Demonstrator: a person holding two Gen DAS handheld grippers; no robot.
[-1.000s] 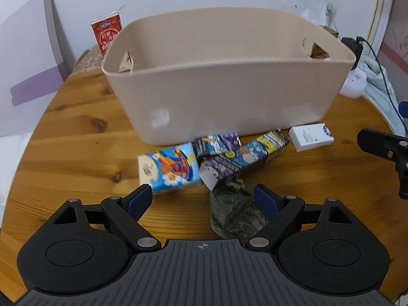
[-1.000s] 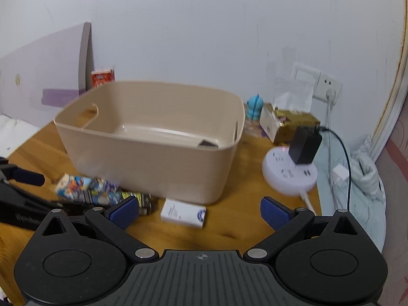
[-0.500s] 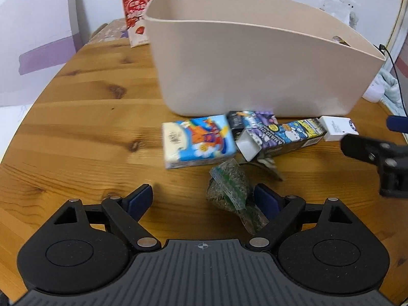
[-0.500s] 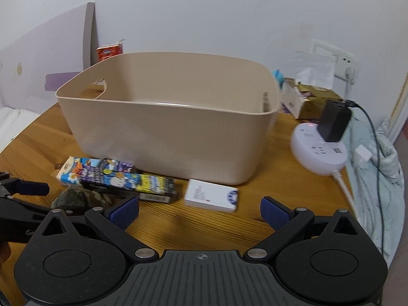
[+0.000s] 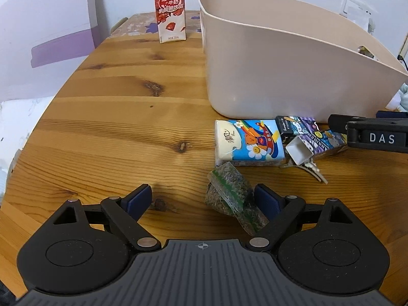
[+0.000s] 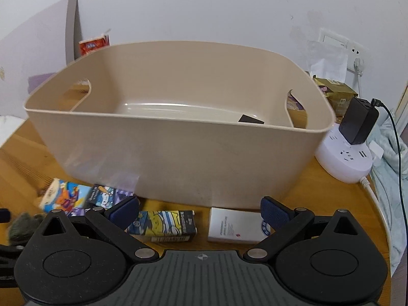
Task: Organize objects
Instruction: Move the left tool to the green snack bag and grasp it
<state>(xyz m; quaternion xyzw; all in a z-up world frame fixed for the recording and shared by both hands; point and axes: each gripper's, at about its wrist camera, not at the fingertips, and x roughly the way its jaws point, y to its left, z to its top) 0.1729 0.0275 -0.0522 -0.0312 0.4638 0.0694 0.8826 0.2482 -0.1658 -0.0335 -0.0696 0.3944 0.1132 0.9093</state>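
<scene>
My left hand-held gripper (image 5: pixel 201 200) is spread and empty; the green packet (image 5: pixel 233 199) lies on the surface just inside its right finger, at about 1 o'clock, long axis running 11 to 5. My right hand-held gripper (image 6: pixel 200 207), also spread, is nearer the white box (image 6: pixel 234 225), so I'd judge the packet is the left's, bound for the bin (image 5: pixel 280 63) at 1 o'clock.

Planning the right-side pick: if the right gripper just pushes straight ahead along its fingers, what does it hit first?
Likely the white box, lying flat on the table between the open right gripper fingers, with the yellow cartoon box beside it. Past those stands the beige bin wall. Height above the table is unclear.
</scene>
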